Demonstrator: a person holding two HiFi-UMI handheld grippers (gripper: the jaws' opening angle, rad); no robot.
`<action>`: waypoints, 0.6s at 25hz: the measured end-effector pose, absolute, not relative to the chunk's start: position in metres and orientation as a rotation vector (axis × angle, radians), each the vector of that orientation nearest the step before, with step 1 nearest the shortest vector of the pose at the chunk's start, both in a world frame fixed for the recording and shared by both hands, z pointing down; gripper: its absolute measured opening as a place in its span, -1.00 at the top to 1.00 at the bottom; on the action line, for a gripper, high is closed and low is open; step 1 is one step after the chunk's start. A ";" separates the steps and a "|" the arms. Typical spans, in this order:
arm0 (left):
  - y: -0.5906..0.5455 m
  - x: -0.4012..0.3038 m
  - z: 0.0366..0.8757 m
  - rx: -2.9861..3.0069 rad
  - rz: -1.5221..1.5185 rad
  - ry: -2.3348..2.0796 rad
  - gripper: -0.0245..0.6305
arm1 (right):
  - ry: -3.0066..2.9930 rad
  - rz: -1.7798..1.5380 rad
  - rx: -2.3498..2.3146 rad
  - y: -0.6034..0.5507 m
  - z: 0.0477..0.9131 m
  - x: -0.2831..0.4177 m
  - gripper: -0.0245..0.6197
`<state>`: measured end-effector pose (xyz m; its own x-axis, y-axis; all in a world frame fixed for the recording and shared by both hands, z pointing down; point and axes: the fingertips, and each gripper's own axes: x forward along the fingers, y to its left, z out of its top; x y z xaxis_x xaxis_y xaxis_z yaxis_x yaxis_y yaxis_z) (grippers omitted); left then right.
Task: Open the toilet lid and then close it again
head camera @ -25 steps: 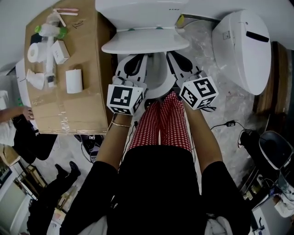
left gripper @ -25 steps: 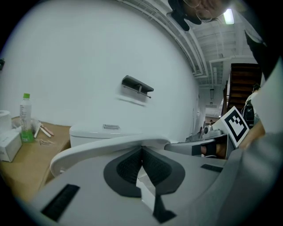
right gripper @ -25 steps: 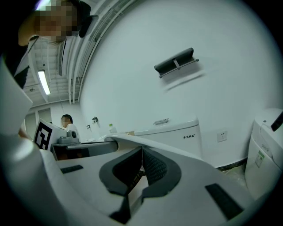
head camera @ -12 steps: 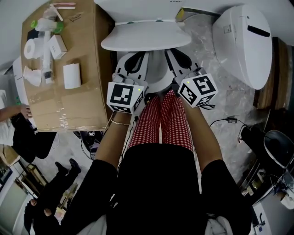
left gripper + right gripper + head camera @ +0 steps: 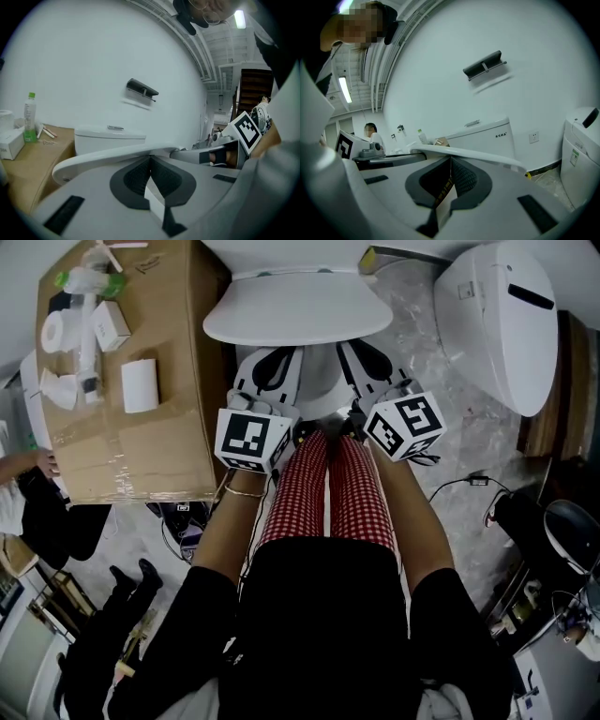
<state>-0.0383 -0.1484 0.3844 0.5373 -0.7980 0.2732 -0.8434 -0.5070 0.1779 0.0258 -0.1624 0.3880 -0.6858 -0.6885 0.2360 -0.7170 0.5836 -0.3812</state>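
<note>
Lid (image 5: 296, 315): found lowered; lifting judged not yet begun.
Left gripper (image 5: 272, 362): jaws met, nothing held.
Right gripper (image 5: 364, 357): likewise.

Illumination: bright, even, from overhead ceiling lamps (image 5: 240, 18). Shadows soft. Both gripper views show strong fisheye distortion, dark vignetted corners, near-field blur.

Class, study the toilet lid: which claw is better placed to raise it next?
Left, narrowly. Both claws are shut with their tips at the lid's front rim. The left claw sits nearer the rim's middle and the right claw is off to one side, so lifting from the left would likely twist less.
</note>
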 end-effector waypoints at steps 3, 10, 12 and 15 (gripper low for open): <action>-0.145 -0.038 0.388 2.475 0.229 -1.379 0.91 | -2.752 0.717 1.199 -0.158 0.390 0.027 0.86; -0.138 -0.036 0.398 2.463 0.236 -1.393 0.91 | -2.784 0.711 1.160 -0.149 0.396 0.027 0.86; -0.136 -0.036 0.401 2.457 0.239 -1.402 0.91 | -2.790 0.707 1.148 -0.147 0.397 0.027 0.86; -0.132 -0.036 0.404 2.451 0.245 -1.418 0.91 | -2.795 0.713 1.133 -0.143 0.400 0.027 0.86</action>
